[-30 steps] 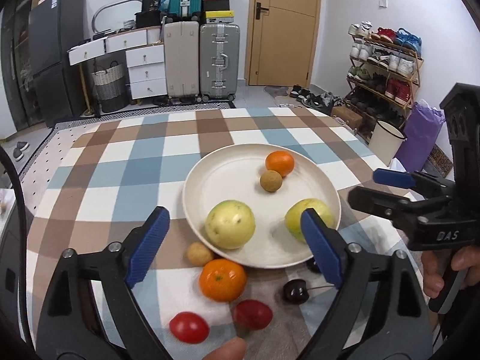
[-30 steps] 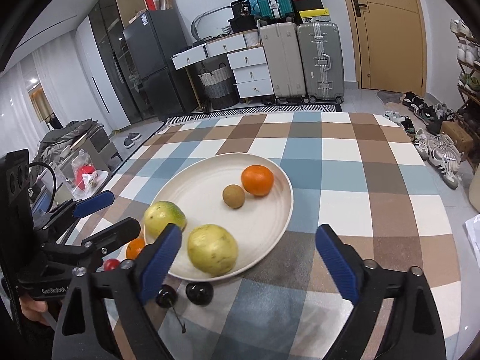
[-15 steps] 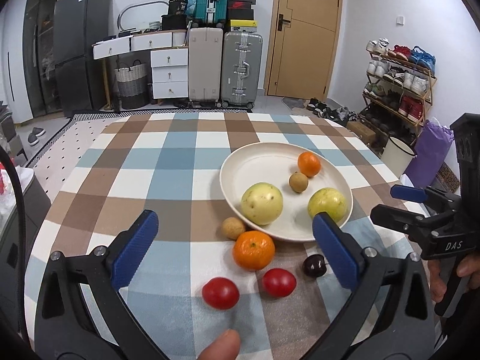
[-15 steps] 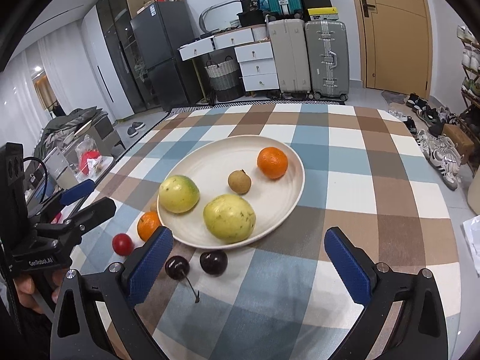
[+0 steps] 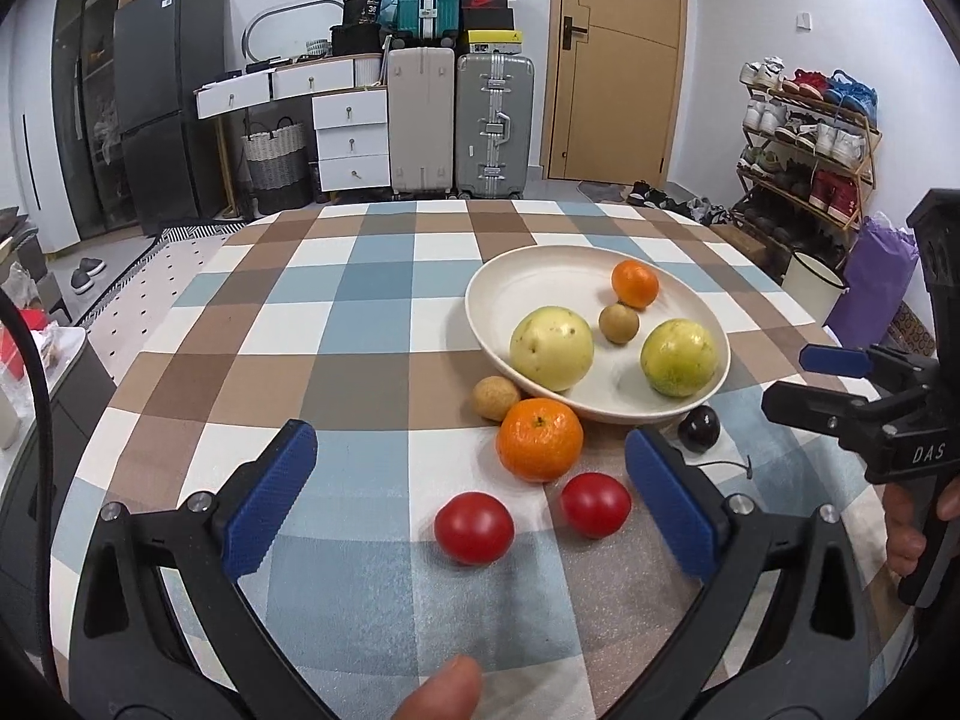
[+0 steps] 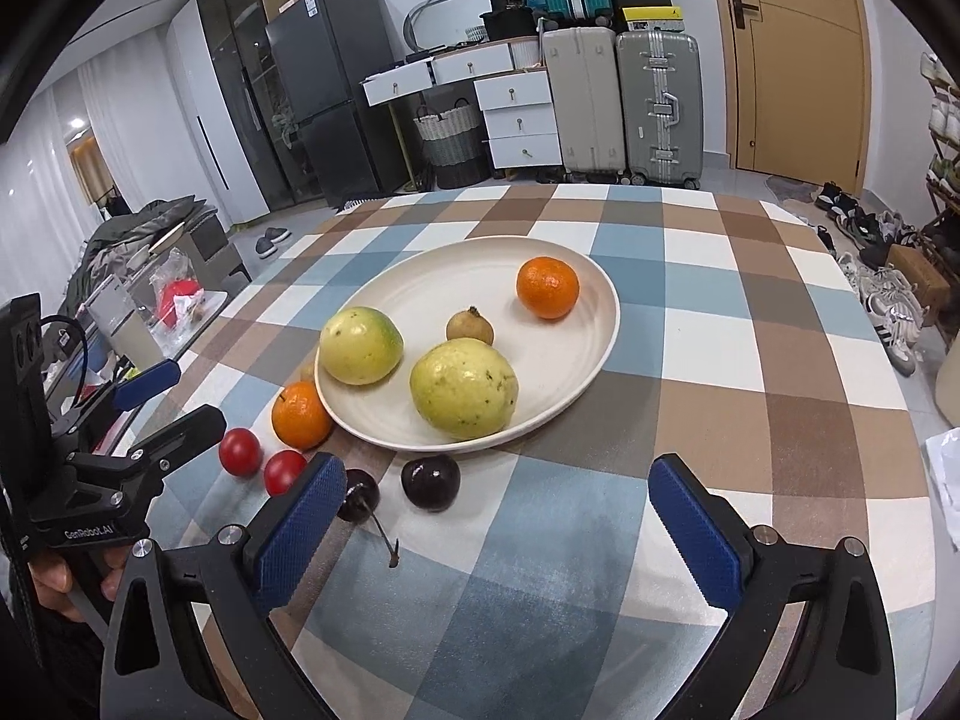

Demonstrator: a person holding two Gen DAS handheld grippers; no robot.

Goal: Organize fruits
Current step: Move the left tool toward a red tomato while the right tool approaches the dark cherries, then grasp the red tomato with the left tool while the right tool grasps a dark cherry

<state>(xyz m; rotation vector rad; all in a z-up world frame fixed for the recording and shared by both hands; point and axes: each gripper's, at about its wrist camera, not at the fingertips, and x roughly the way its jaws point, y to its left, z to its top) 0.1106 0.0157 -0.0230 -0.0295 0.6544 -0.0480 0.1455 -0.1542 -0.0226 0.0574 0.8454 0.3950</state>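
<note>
A cream plate (image 5: 528,276) (image 6: 588,354) on the checked cloth holds two yellow-green guavas (image 5: 552,348) (image 5: 679,358), a small orange (image 5: 635,283) and a brown longan (image 5: 619,323). Beside the plate on the cloth lie an orange (image 5: 540,439) (image 6: 299,414), a longan (image 5: 494,398), two red tomatoes (image 5: 474,528) (image 5: 595,504) and dark cherries (image 6: 431,481) (image 6: 359,495). My left gripper (image 5: 468,507) is open, empty, above the near tomatoes. My right gripper (image 6: 495,531) is open, empty, short of the cherries.
The round table's edge curves away left and right. The right gripper body (image 5: 870,414) stands at the right of the left wrist view; the left gripper body (image 6: 108,456) stands at the left of the right wrist view. Suitcases, drawers and a shoe rack stand behind.
Both grippers have pulled back from the plate toward me. The loose fruit in front of the plate has come fully into view. No fruit has moved.
</note>
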